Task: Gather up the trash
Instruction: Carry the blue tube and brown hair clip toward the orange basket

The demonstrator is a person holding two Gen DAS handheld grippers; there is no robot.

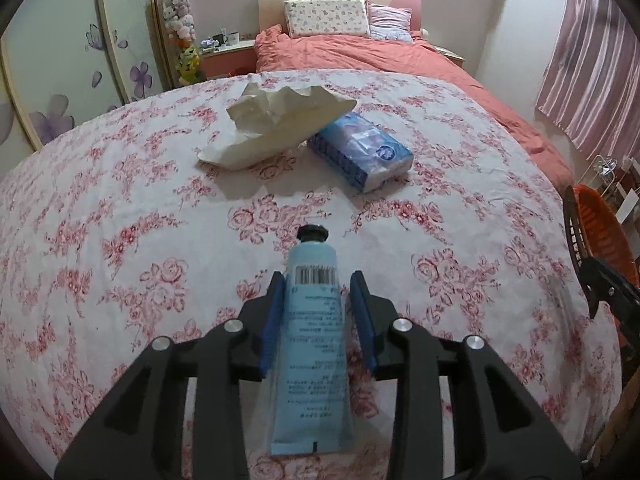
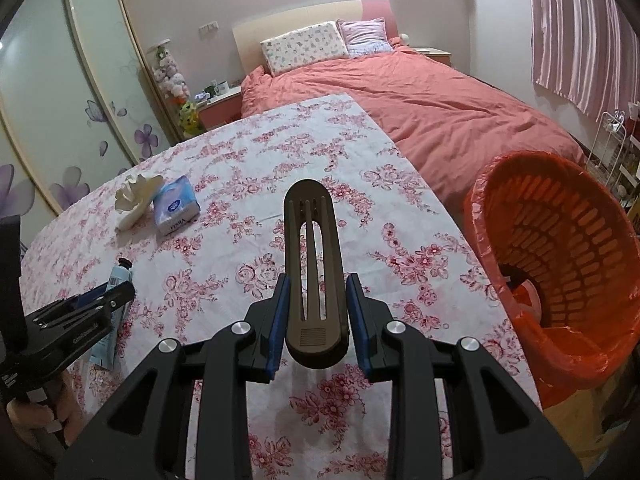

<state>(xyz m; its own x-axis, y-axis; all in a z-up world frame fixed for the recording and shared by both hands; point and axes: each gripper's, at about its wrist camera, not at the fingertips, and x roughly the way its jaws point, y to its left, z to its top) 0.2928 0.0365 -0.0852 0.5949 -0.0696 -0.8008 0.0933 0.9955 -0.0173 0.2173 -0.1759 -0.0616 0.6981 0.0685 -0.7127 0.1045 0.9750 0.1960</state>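
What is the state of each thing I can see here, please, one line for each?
Light blue squeeze tube with black cap: capped, lying between the left tool's pads.
Flat brown slotted plastic piece: gripped by the right tool, lifted off the floral cloth.
Crumpled white tissue: lying loose, leaning on the pack.
Blue tissue pack: lying flat.
Orange slotted plastic bin with orange liner: open, something at its bottom.

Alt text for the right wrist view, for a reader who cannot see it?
The right tool grips a brown slotted comb-like object above a floral tablecloth, with an orange lined bin at right. At far left, the left tool straddles a blue tube.
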